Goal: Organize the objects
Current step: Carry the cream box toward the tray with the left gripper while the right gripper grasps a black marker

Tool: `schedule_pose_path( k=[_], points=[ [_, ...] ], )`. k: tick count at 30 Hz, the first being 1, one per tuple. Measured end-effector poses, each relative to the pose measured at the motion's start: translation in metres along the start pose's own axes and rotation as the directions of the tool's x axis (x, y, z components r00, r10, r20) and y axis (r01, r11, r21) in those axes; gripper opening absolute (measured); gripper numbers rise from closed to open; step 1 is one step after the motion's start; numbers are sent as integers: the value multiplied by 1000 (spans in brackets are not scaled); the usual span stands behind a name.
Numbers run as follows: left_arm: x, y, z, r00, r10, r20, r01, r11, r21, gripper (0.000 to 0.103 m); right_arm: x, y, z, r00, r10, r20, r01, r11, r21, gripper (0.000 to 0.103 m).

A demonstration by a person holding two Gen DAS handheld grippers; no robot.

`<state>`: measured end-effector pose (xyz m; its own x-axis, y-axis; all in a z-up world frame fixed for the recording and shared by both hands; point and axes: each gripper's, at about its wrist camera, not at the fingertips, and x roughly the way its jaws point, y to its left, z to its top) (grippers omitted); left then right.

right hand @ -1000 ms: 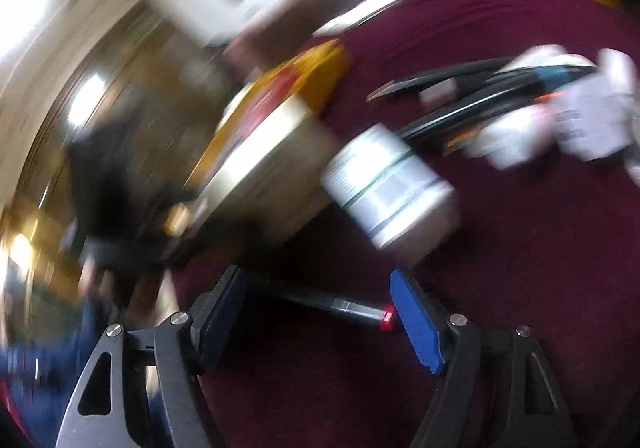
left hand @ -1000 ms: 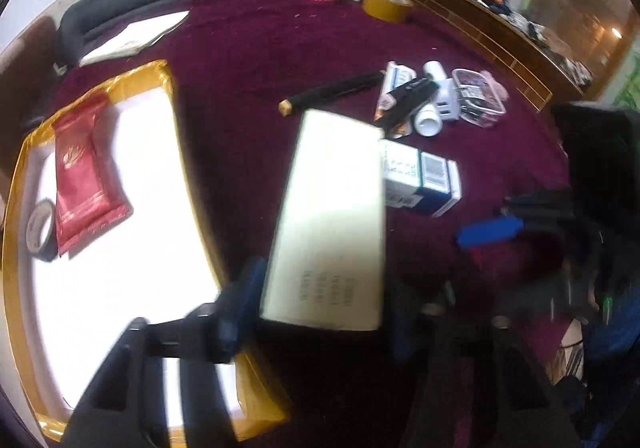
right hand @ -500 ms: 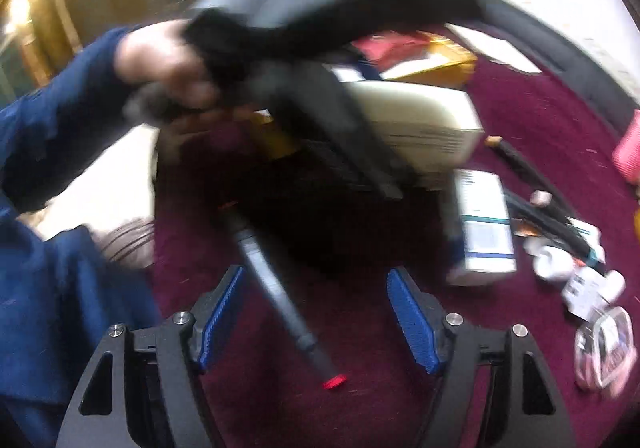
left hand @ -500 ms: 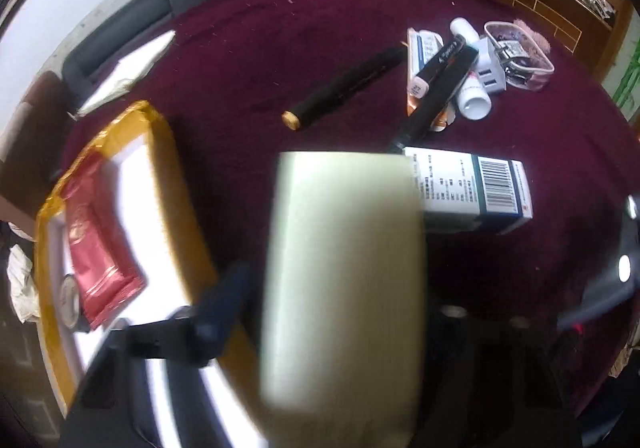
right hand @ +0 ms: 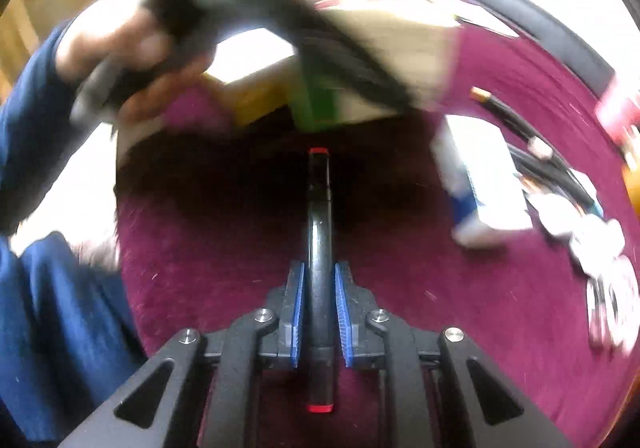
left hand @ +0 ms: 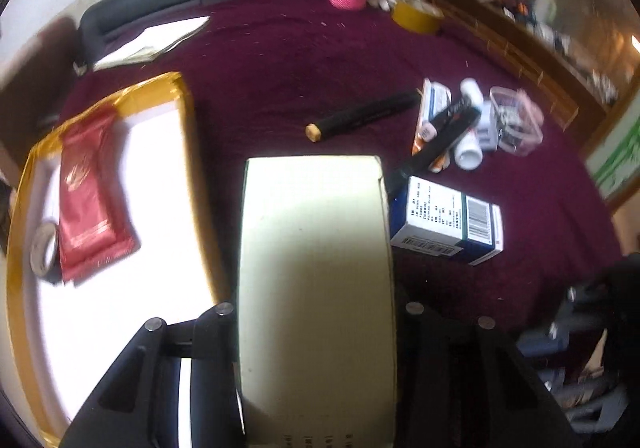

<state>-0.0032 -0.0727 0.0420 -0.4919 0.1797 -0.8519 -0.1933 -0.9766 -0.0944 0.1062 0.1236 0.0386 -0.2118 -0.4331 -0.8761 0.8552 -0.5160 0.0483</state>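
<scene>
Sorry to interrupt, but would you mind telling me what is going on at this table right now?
A person is tidying small items on a dark red tablecloth with a handheld tool in each hand. The left tool has been closing on a pale box, held beside the gold-edged tray, which already contains a red packet. The right tool has just shut on a black marker with red ends. Other markers, a blue-and-white box and small bottles are on the cloth.

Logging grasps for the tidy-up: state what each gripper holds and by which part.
The right gripper is shut on the black marker, gripped nearer its rear end. The left gripper clamps the cream box across its near end.
</scene>
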Motion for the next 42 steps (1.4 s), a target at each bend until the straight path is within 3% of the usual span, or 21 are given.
schedule_pose_path(
  k=[4, 7, 10, 15, 17, 21, 31, 42],
  points=[
    [-10, 5, -7, 998, -39, 52, 41, 998, -53, 41, -19, -39, -10, 995, -18, 94, -5, 972, 234, 16],
    [-13, 7, -7, 996, -48, 74, 54, 995, -82, 41, -24, -65, -14, 988, -18, 156, -44, 922, 385, 16],
    [-18, 12, -8, 993, -73, 95, 84, 989, -119, 41, -32, -82, -18, 980, -11, 198, -82, 887, 455, 16],
    [-32, 25, -10, 983, -123, 140, 147, 974, -175, 41, -27, -83, 11, 969, 2, 246, -126, 862, 490, 16],
    [-39, 32, -11, 976, -144, 161, 174, 965, -194, 41, -34, -51, 15, 966, -2, 259, -130, 861, 491, 16],
    [-57, 46, -13, 963, -177, 204, 223, 948, -228, 41, -28, -40, 34, 957, 7, 289, -153, 862, 483, 16],
    [-106, 107, -29, 948, -110, 297, 208, 924, -320, 41, -17, -19, 95, 941, 50, 334, -209, 864, 458, 16],
    [-106, 179, -53, 965, -21, 260, 135, 893, -430, 41, 19, 2, 160, 946, 60, 319, -213, 856, 471, 17]
  ],
)
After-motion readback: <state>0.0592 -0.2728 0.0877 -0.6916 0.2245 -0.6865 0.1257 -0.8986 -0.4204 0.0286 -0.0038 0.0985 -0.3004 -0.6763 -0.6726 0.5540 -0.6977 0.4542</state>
